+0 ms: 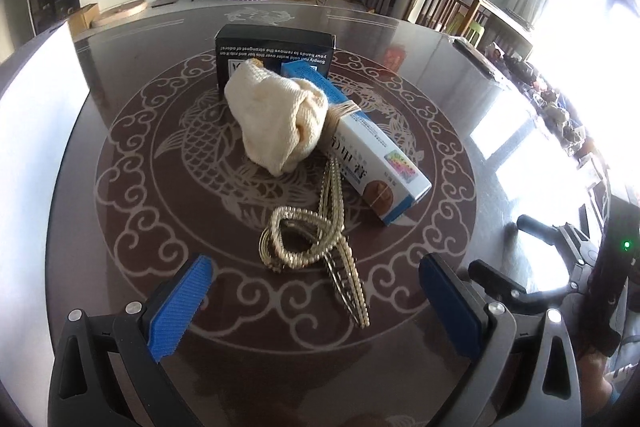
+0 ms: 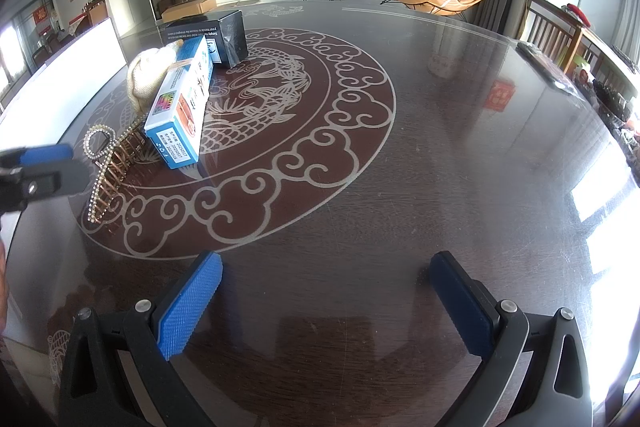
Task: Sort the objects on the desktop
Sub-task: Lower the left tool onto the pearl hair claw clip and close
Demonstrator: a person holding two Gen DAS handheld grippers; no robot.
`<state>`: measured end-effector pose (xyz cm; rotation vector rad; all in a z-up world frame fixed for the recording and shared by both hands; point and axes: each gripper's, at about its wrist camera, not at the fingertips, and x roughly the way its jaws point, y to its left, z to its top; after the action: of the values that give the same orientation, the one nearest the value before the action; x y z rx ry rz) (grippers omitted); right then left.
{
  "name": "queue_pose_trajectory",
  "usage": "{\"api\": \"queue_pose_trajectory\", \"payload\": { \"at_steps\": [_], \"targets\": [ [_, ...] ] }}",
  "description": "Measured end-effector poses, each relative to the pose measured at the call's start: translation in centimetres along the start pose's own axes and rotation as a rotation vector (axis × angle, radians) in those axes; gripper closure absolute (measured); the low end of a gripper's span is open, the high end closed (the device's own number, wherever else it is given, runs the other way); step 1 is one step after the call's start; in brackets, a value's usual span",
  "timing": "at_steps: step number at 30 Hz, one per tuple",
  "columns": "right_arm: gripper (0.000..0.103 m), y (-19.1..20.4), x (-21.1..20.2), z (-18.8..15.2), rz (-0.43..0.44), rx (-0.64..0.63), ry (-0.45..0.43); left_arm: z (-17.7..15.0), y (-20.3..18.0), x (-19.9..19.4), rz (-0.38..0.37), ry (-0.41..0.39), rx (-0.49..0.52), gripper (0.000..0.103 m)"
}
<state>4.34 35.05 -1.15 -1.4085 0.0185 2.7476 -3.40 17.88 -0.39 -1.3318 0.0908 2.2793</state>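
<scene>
A gold beaded hair claw clip (image 1: 316,247) lies on the dark round table (image 1: 132,211), just ahead of my open left gripper (image 1: 316,291). Behind it sits a bunched cream knit cloth (image 1: 276,115), touching a white-and-blue carton (image 1: 372,155) that leans over it. A black box (image 1: 274,53) stands furthest back. In the right wrist view the carton (image 2: 182,107), cloth (image 2: 146,79), black box (image 2: 212,37) and clip (image 2: 108,167) cluster at the far left. My right gripper (image 2: 326,291) stands open over bare table (image 2: 440,167), well right of them. The left gripper's fingertip (image 2: 48,153) shows at the left edge.
The table top carries an etched fish-and-cloud pattern. A white panel (image 1: 44,131) runs along the table's left side. A dark flat object (image 2: 540,61) lies near the far right rim. Wooden chairs (image 1: 444,3) and cluttered shelves stand beyond the right edge.
</scene>
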Motion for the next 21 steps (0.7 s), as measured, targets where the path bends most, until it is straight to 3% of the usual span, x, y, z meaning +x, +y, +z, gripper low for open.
{"api": "queue_pose_trajectory", "payload": {
  "at_steps": [13,15,18,19,21],
  "targets": [
    [0.000,0.0,0.0,0.0,0.000,0.000,0.000,1.7,0.0,4.0,0.124,0.046,0.071,0.000],
    [0.000,0.0,-0.1,0.0,0.000,0.000,0.000,1.8,-0.2,4.6,0.165,0.042,0.093,0.000],
    [0.000,0.0,0.0,0.0,0.000,0.000,0.000,1.9,0.0,4.4,0.171,0.006,0.084,0.000],
    [0.000,0.0,0.0,0.0,0.000,0.000,0.000,1.6,0.1,4.2,0.175,-0.018,0.082,0.004],
    [0.000,0.0,0.0,0.0,0.000,0.000,0.000,0.8,0.5,3.3,0.172,-0.076,0.082,0.035]
  ]
}}
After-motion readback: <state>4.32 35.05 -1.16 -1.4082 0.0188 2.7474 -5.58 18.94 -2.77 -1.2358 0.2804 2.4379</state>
